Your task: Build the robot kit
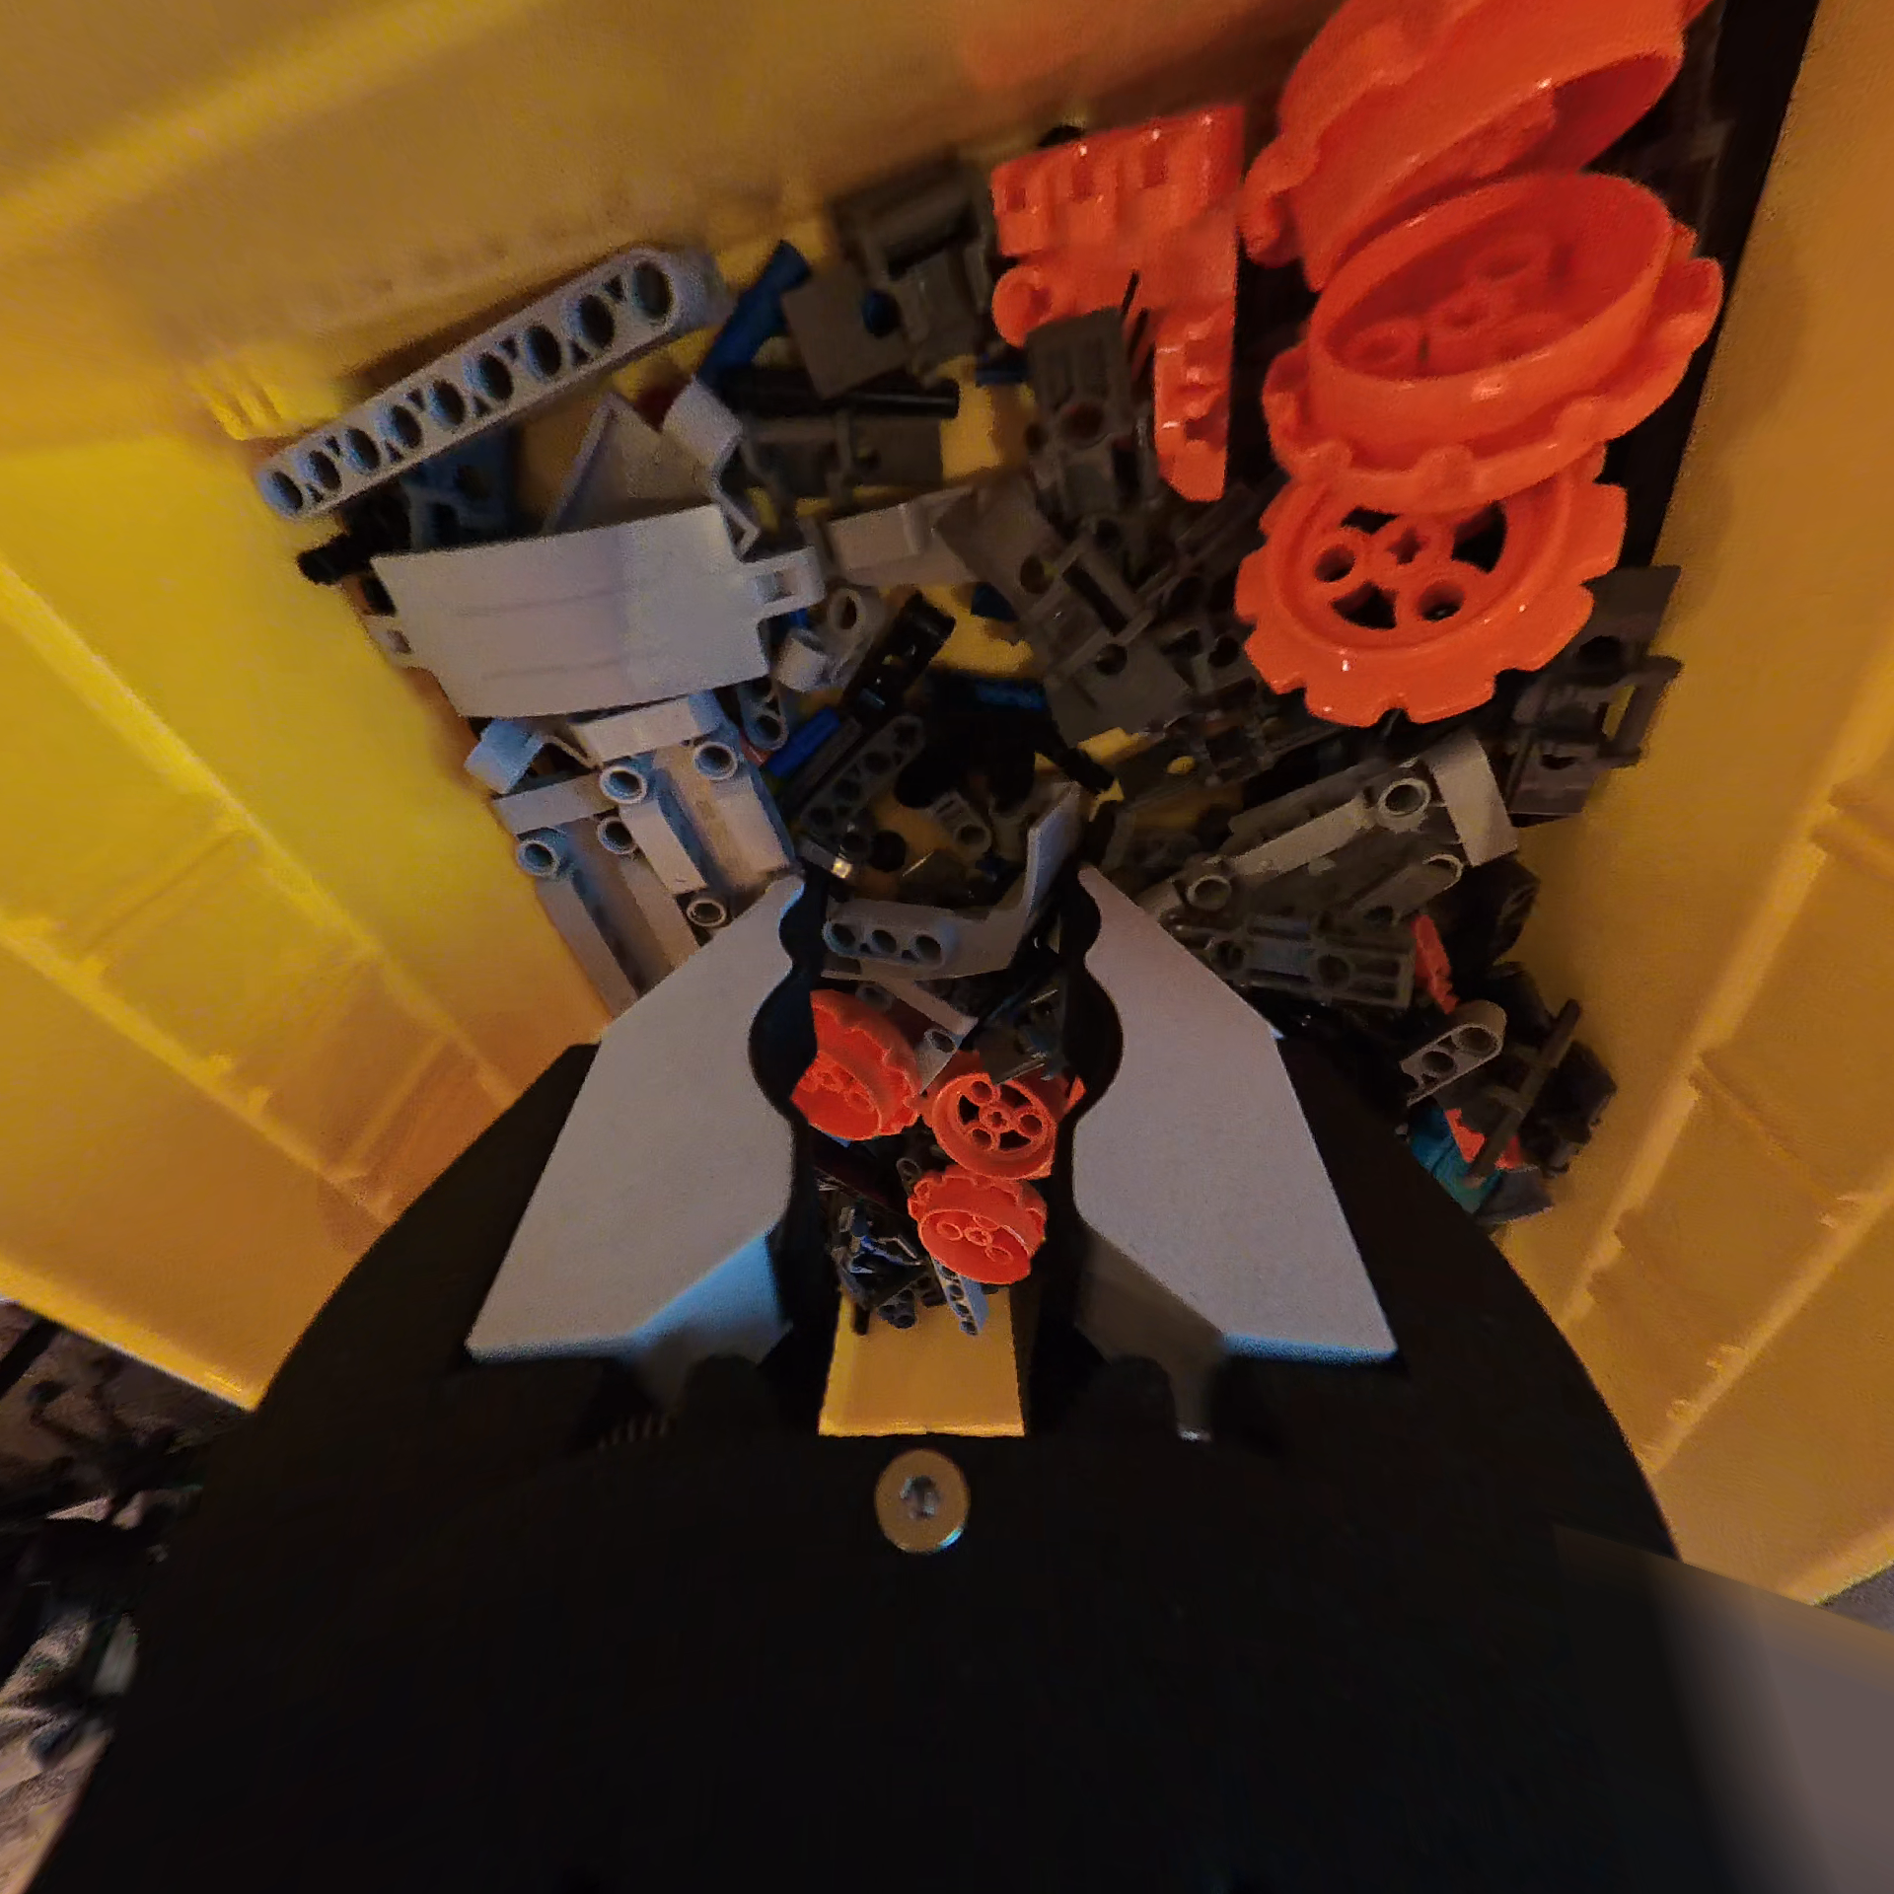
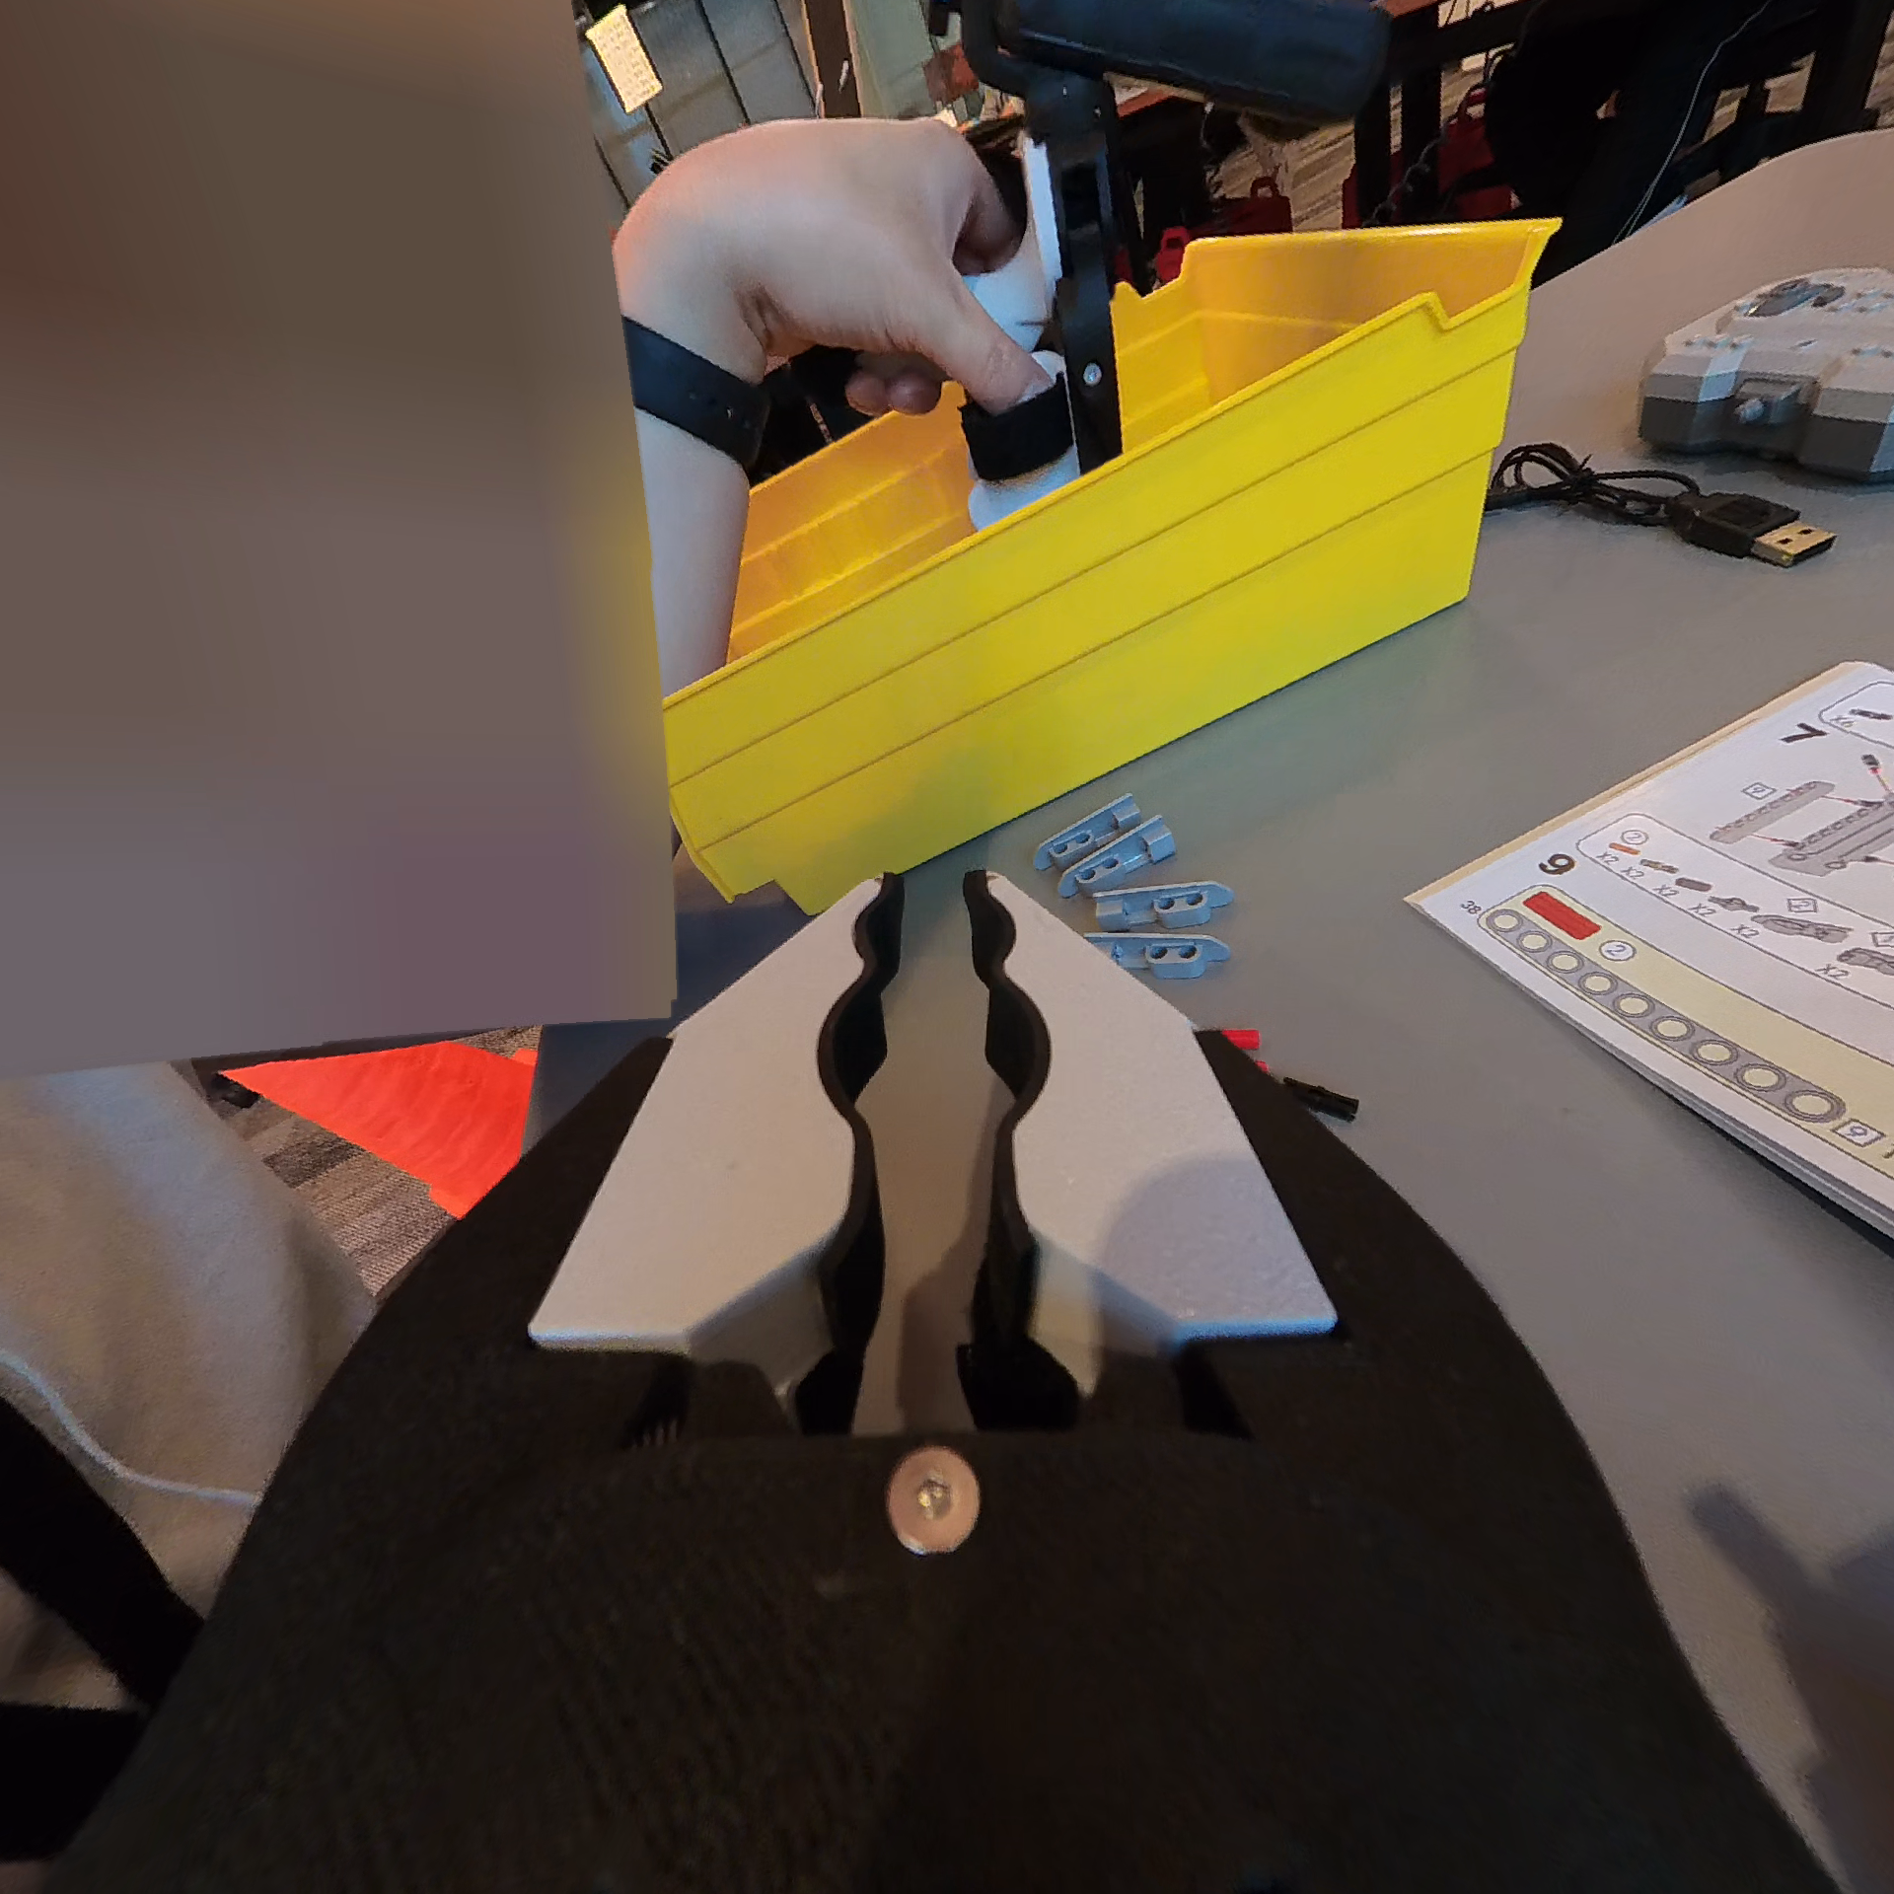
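1. Left gripper [image 1: 938, 902] reaches down inside the yellow bin [image 1: 256, 717], jaws parted, tips straddling a grey angled piece [image 1: 922, 938] atop the loose parts; nothing gripped.
2. Right gripper [image 2: 935, 887] hovers over the grey table [image 2: 1435, 1281], jaws slightly parted, empty, just beside four grey connectors [image 2: 1133, 887].

The right gripper [image 2: 931, 887] is held above the grey table [image 2: 1435, 1281], jaws slightly parted and empty, near a yellow bin [image 2: 1076, 656]. Four grey pieces [image 2: 1133, 887] are laid just beside it. A hand [image 2: 820, 266] is seen over the bin.

Grey table [image 2: 1537, 1281] with yellow bin [image 2: 1076, 635], grey pieces [image 2: 1138, 892], booklet [image 2: 1691, 922], cable [image 2: 1640, 502].
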Tool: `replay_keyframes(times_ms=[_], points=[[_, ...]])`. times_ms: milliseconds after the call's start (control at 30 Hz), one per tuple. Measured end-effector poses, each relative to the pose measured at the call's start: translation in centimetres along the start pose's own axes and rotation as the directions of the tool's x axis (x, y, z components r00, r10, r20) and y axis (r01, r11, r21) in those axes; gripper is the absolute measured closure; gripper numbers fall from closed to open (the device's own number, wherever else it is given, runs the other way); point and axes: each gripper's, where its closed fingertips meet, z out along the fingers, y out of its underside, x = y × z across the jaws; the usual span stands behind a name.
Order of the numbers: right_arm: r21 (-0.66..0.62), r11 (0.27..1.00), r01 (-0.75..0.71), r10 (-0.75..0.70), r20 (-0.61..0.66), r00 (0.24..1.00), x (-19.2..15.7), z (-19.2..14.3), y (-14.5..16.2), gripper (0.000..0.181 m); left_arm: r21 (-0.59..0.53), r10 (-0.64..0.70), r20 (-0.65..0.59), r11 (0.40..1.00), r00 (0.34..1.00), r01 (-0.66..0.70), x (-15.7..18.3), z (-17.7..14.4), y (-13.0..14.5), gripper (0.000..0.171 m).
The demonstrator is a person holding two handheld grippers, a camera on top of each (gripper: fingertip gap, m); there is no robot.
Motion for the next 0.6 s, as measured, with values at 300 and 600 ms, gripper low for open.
replay_keyframes(times_ms=[300, 600], points=[[-0.004, 1.0, 0.004, -0.004, -0.001, 1.0, 0.0, 0.0, 0.1, 0.169, 0.168, -0.044, -0.082, 0.984, 0.996, 0.057, 1.6, -3.8, 0.1, 0.093], [-0.002, 1.0, 0.004, -0.004, 0.003, 1.0, -0.1, 0.0, 0.0, 0.169, -0.014, 0.027, -0.186, 0.999, 0.982, -0.03, 6.1, -1.9, 1.8, 0.084]])
